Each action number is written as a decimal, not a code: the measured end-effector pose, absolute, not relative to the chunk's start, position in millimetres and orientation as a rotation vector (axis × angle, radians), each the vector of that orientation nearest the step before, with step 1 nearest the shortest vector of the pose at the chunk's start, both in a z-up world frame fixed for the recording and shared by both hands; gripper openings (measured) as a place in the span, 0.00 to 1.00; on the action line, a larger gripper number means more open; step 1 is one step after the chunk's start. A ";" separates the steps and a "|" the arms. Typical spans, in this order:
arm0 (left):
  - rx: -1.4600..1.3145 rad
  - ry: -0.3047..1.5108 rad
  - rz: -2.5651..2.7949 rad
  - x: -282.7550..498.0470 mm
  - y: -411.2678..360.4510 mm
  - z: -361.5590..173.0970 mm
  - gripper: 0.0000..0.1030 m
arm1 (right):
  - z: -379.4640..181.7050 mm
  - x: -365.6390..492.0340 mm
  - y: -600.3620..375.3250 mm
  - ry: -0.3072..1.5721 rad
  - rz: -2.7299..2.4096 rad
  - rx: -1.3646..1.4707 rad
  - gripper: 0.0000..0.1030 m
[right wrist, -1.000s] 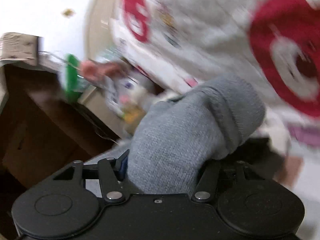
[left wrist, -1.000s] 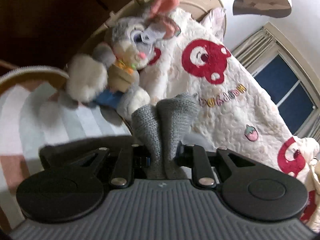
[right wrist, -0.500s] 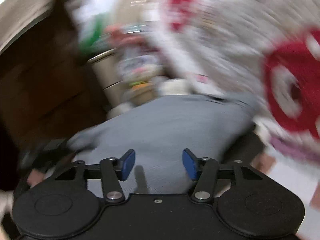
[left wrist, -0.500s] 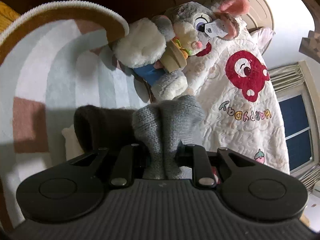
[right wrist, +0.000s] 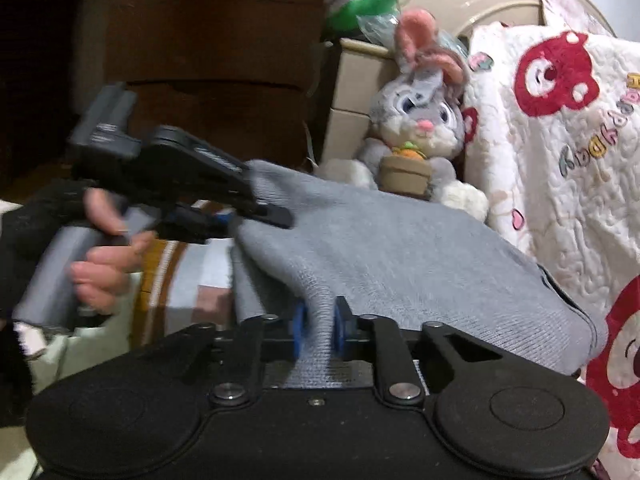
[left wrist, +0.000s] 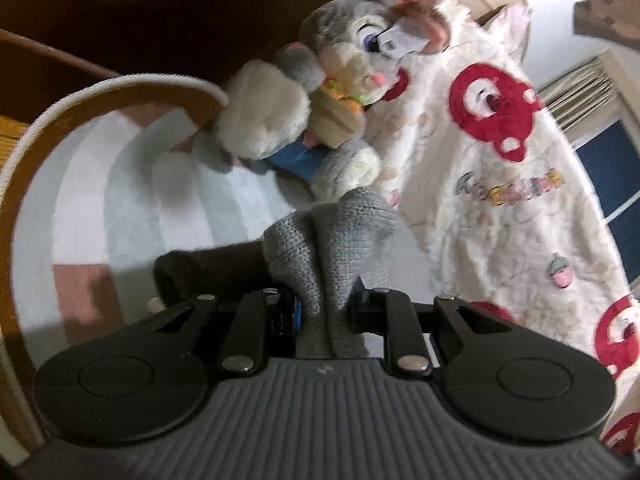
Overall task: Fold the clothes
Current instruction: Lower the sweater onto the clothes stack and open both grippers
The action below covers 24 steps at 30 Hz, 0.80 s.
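Knit (right wrist: 400, 248): grey, stretched between both grippers, above the rug.
Left gripper (left wrist: 326, 312): clamped on a bunched fold of knit.
Right gripper (right wrist: 318, 330): blue pads pinched on a knit edge.
Writing: quilt (right wrist: 560, 128) has coloured letters, seen turned, not clearly readable; rabbit (right wrist: 420, 120) has a white ear tag, print too small.
Edges: striped rug (left wrist: 100, 184) has a brown border with white trim; rabbit and quilt sit close behind the knit.

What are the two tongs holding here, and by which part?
Both grip the grey knit garment: the right tongs pinch a fold of its near edge; the left tongs clamp a bunched fold at another edge.
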State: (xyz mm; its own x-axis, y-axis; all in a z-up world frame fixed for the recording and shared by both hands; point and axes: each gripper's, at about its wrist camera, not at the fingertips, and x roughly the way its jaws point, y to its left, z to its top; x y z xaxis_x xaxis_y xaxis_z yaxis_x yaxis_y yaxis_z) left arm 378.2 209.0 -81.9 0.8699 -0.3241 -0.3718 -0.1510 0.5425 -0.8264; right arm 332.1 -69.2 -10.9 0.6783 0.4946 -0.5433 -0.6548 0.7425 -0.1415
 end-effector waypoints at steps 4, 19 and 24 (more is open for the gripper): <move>-0.943 0.519 -0.071 375.1 204.7 -73.4 0.24 | -28.6 340.0 -83.3 0.602 0.709 -0.267 0.17; -0.531 0.340 0.171 336.6 179.0 -5.0 0.40 | 1.2 314.5 -135.2 0.593 0.737 0.127 0.49; -0.503 0.328 -0.146 331.5 149.1 24.3 0.40 | -10.3 319.4 -187.7 0.604 0.505 0.226 0.49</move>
